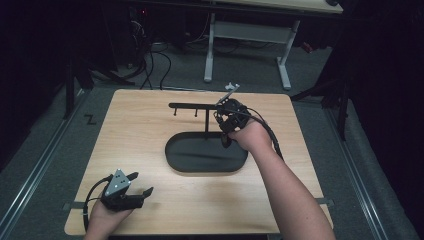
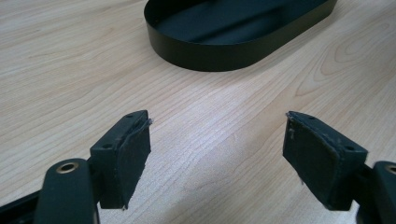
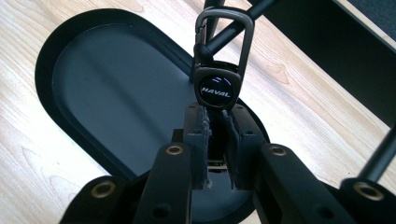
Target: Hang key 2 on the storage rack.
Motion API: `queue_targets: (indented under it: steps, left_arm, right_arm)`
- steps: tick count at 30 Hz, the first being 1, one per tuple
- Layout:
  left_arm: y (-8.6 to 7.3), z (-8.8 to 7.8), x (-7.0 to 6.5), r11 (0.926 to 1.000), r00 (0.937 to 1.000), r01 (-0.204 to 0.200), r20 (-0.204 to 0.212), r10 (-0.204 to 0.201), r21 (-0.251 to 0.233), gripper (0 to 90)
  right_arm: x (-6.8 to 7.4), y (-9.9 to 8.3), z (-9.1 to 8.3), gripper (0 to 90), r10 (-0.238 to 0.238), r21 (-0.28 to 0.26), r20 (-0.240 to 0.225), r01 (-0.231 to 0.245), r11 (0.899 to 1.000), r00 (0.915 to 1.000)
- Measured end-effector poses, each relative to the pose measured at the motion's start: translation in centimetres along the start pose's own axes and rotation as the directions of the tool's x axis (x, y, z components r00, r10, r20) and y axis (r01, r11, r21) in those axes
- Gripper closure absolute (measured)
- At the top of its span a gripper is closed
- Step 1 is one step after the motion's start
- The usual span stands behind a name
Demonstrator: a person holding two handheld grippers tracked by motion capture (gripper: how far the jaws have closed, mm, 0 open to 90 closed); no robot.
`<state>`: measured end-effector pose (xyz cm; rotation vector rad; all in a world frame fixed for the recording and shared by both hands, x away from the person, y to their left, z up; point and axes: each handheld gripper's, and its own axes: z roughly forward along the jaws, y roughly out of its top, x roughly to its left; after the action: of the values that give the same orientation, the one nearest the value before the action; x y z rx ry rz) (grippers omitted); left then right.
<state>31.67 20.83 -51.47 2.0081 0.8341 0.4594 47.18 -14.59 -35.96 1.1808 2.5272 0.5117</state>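
Two grippers at one light wooden table (image 1: 150, 210). Right gripper (image 3: 217, 123), seen close up in the right gripper view: black jaws squeezed tight on the bottom of a dark metal key ring with a clip loop and a round badge (image 3: 217, 70). White letters on the badge. Clip loop up at the top, hooked over a thin black bar (image 3: 233, 29). Below the key ring, a long black metal tray with round ends (image 3: 107, 88), flat on the table.

From the high view: right gripper (image 1: 225, 114) over the far right end of the tray (image 1: 206, 152), up beside a black stand with a post and a cross bar with small pegs (image 1: 195, 106). Key ring itself too small to make out there.

Left gripper (image 1: 141, 186) near the front left edge of the table, well apart from the tray, low over the wood. In the left gripper view: jaws wide apart, nothing between the two black pads (image 2: 133, 154), just bare wood. Tray wall (image 2: 224, 58) farther ahead.
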Motion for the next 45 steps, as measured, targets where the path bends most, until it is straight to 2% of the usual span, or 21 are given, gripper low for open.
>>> queue_targets:
  steps: [8, 10, 13, 15, 18, 23, 35, 43, 45]
  left_arm:
    - [-0.1, -0.2, 0.0, 1.0, 1.0, 0.002, -0.004, -0.002, 0.002, 23.9]
    - [-0.2, -0.2, 0.1, 1.0, 1.0, 0.003, -0.004, -0.003, 0.001, 24.0]
    - [-0.1, -0.2, 0.1, 1.0, 1.0, 0.002, -0.004, -0.002, 0.002, 24.0]
    - [-0.1, -0.1, 0.0, 1.0, 1.0, 0.0, -0.002, 0.0, 0.005, 24.0]
    - [-0.1, -0.1, 0.0, 0.9999, 1.0, -0.005, -0.001, 0.005, 0.011, 24.0]
    - [-0.1, -0.1, 0.1, 1.0, 1.0, 0.0, -0.006, 0.0, 0.006, 24.0]
    - [-0.1, 0.1, -0.1, 0.9999, 1.0, -0.006, -0.003, 0.006, 0.01, 24.0]
    - [0.0, 0.5, -0.4, 0.9996, 0.9999, -0.015, 0.002, 0.015, 0.022, 24.0]
    - [0.0, 0.5, -0.4, 0.9996, 0.9999, -0.017, 0.0, 0.017, 0.023, 23.9]
  right_arm:
    - [0.2, 0.1, 0.3, 78.7, 0.001, 0.011, 0.003, -0.001, 1.0, 1.0]
    - [0.3, 0.1, 0.5, 79.0, -0.015, 0.011, 0.001, 0.015, 1.0, 0.9999]
    - [0.6, 0.2, 0.4, 79.1, 0.005, 0.011, -0.005, -0.005, 1.0, 1.0]
    - [0.7, 0.2, 0.4, 79.0, -0.021, 0.001, -0.008, 0.021, 1.0, 0.9997]
    - [1.0, 0.2, 0.2, 78.6, -0.014, 0.005, -0.006, 0.014, 1.0, 0.9999]
    - [1.3, -0.3, 0.0, 76.8, -0.029, -0.007, -0.011, 0.029, 1.0, 0.9995]
    - [1.6, -3.1, -0.2, 71.1, -0.009, -0.007, -0.036, 0.009, 1.0, 0.9993]
    - [1.5, -6.2, -0.2, 64.8, 0.002, -0.01, -0.055, -0.003, 1.0, 0.9985]
    - [1.3, -7.0, -0.3, 63.0, 0.019, -0.008, -0.058, -0.02, 1.0, 0.9982]
